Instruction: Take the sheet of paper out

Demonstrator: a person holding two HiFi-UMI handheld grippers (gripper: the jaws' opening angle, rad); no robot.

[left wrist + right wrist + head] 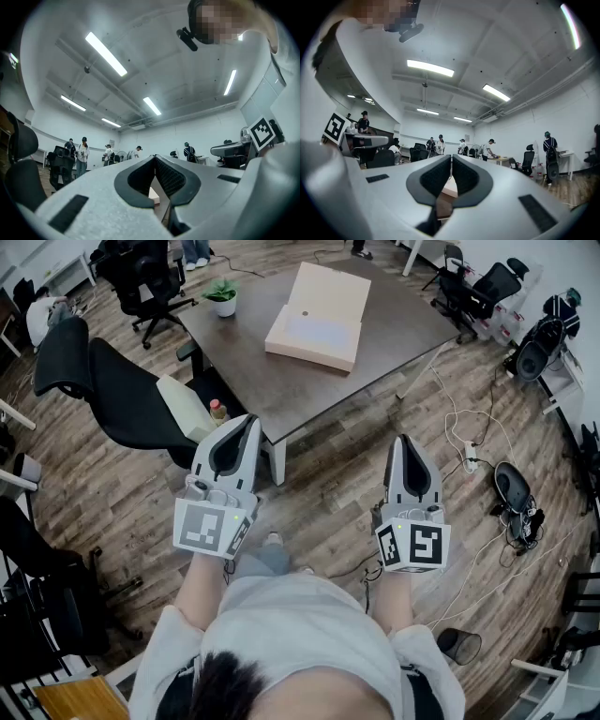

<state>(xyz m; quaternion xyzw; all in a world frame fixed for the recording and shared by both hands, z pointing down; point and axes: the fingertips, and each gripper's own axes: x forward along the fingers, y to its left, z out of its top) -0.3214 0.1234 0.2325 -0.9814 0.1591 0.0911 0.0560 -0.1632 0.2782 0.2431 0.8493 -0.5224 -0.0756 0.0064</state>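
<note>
One pale sheet of paper (pixel 319 332) lies inside a flat cardboard box (pixel 330 289) with its lid raised, on the dark surface (pixel 394 329) beside a small potted plant (pixel 223 296). Well short of the surface, over the wooden floor (pixel 328 484), the left gripper (pixel 246 420) and right gripper (pixel 405 439) are both closed on nothing, pointing towards the box.

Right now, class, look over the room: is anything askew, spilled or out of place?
Nothing looks spilled or broken. The flat cardboard box lies askew to the edges of the table, with its lid open. White cables trail loose across the floor to the right of the table, where someone could trip on them.
</note>
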